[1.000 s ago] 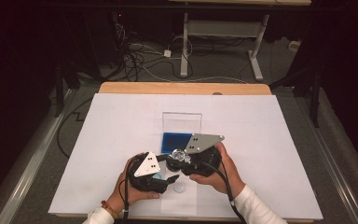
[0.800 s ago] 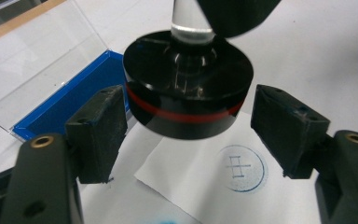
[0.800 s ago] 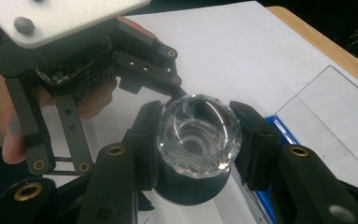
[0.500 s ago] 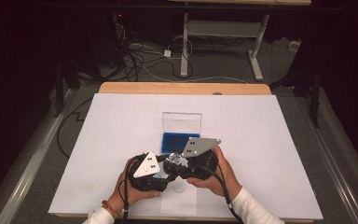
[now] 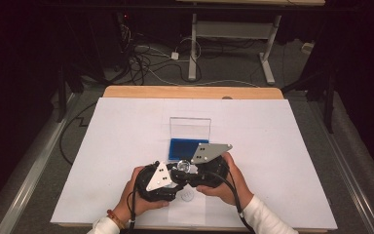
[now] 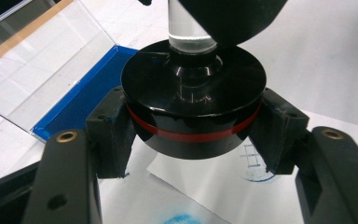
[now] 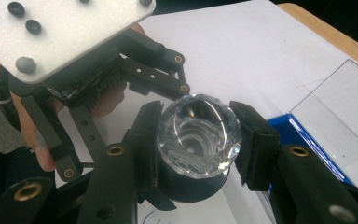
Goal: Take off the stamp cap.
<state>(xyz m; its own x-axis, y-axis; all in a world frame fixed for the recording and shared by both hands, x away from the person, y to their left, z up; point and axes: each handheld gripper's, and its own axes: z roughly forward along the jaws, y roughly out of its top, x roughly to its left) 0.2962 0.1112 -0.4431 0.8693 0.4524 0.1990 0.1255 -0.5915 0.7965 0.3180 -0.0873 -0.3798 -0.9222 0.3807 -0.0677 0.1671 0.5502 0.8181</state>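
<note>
I have a stamp (image 6: 193, 105) gripped from both sides, lifted just above a white sheet of paper (image 5: 187, 214) on the table (image 5: 282, 141), just in front of an open ink pad case (image 5: 189, 141).

My left gripper (image 6: 193, 128) has its fingers (image 6: 109, 133) closed against the sides of the black, disc-shaped base, which carries a thin red band around it. My right gripper (image 7: 198, 140) has its fingers (image 7: 254, 144) closed on the clear, faceted knob (image 7: 199, 135) at the top of the handle.

Both parts look hard and rigid, so I judge they will not give under pressure. The knob is glossy and cut in facets, and I expect it to be slippery, apt to twist or pop out of the pads if I squeeze off-centre. The base is smooth too, but its straight sides offer the firmer hold, so I would carry the weight there and use the knob only for steadying. The whole thing seems light. The clear handle may chip if knocked.

A faint blue round print (image 6: 256, 168) shows on the paper below, and a blue smudge (image 6: 182, 218) nearer me.
</note>
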